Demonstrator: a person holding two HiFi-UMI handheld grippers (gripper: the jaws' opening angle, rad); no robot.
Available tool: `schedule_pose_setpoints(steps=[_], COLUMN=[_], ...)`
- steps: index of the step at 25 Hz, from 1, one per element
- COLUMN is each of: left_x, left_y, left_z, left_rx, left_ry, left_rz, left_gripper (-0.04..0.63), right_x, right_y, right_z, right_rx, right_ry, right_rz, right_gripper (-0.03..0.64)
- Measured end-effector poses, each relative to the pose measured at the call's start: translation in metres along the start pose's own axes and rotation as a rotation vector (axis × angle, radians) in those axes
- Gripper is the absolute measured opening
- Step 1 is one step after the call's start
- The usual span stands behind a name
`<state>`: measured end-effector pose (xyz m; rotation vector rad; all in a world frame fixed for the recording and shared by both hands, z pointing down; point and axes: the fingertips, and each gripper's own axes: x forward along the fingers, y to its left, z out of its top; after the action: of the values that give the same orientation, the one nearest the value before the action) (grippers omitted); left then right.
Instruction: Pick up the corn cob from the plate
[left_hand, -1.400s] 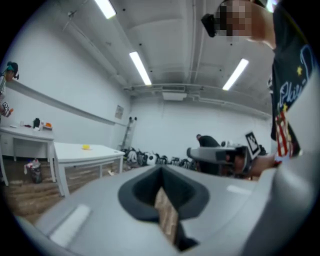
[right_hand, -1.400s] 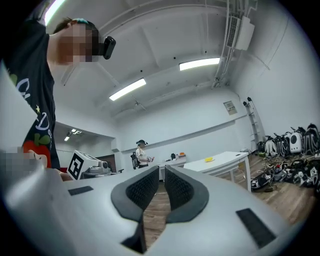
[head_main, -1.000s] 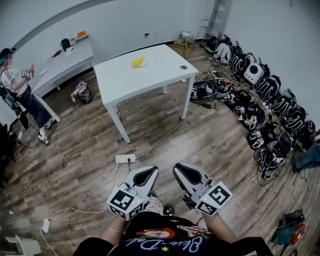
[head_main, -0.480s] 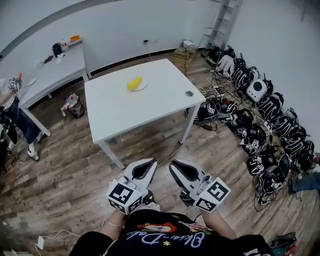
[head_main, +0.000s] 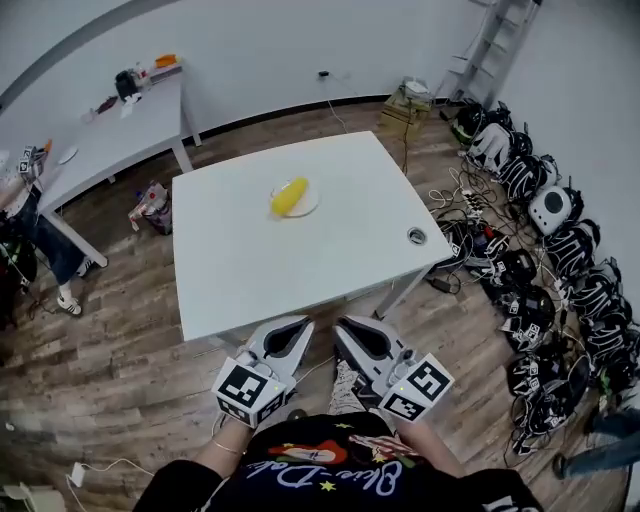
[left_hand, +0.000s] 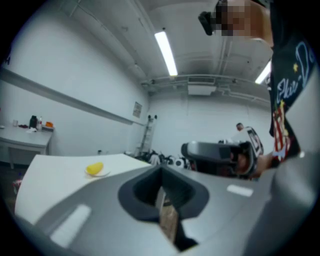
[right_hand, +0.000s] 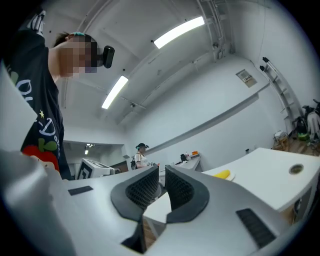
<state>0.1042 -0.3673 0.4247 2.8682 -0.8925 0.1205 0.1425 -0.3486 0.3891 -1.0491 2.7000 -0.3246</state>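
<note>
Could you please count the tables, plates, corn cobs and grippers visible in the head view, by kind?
Tables: 2 (centre table, side table)
Plates: 1 (plate)
Corn cobs: 1 (corn cob)
Grippers: 2 (left gripper, right gripper)
Total: 6

Your black T-shirt (head_main: 330, 478) carries a colourful print and pale cursive lettering. The left tongs (head_main: 293, 325) and the right tongs (head_main: 346, 324) have pale grey shells with dark inner pads, and each bears a black-and-white marker cube (head_main: 247, 392).
</note>
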Motion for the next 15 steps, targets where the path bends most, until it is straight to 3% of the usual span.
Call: schedule_pose_setpoints(steps=[2, 5, 6, 9, 11, 15], left_x=[0.024, 0.06, 0.072, 0.1, 0.108, 0.097], left_y=[0.033, 0.085, 0.102, 0.145, 0.167, 0.194], left_z=[-0.001, 0.009, 0.014, 0.025, 0.026, 0.013], left_rx=[-0.018, -0.035, -0.042, -0.087, -0.111, -0.14], left_ry=[0.011, 0.001, -0.005, -0.018, -0.014, 0.032], left_rz=[0.058, 0.171, 0.211, 0.33, 0.409, 0.549], left_gripper=[-0.003, -0.003, -0.003, -0.003, -0.003, -0.003], right_x=[0.024, 0.074, 0.093, 0.151, 0.183, 0.241], right_y=[-0.052, -0.131, -0.156, -0.223, -0.254, -0.29], right_z=[0.007, 0.018, 0.018, 0.002, -0.014, -0.048], right_rx=[-0.069, -0.211, -0.259, -0.349, -0.411, -0.583], right_ry=[0.044, 0.163, 0.219, 0.432, 0.55, 0.69], right_rz=[0.035, 0.159, 0.216, 0.413, 0.534, 0.769], right_gripper=[0.019, 0.026, 0.039, 0.169, 0.197, 0.218])
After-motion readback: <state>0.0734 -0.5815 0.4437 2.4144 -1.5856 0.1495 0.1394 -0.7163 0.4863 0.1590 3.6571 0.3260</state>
